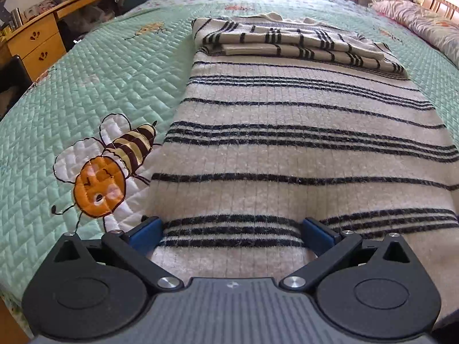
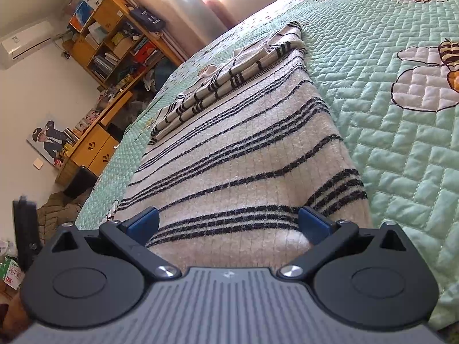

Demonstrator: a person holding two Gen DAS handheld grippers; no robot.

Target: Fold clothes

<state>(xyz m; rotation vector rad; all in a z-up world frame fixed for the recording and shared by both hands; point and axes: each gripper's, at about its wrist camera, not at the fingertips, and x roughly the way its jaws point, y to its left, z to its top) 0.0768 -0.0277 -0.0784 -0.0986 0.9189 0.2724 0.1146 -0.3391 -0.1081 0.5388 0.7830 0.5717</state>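
The left hand-held gripper, jaws spread wide, sits at the near hem of the striped sweater, which lies flat on the bee-quilted bed. Its sleeves are already folded across the far end; the body fold seems left. The right hand-held gripper, also spread, straddles the same hem; only its view shows the bookshelf.

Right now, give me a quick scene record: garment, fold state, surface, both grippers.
garment: striped sweater, cream with black stripes, laid lengthwise
fold state: sleeves folded across the far end; near hem still flat
surface: green quilted bedspread with bee patches
left gripper: open, fingers straddling the near hem
right gripper: open, fingers straddling the near hem, camera rolled sideways
background: wooden desk beside the bed
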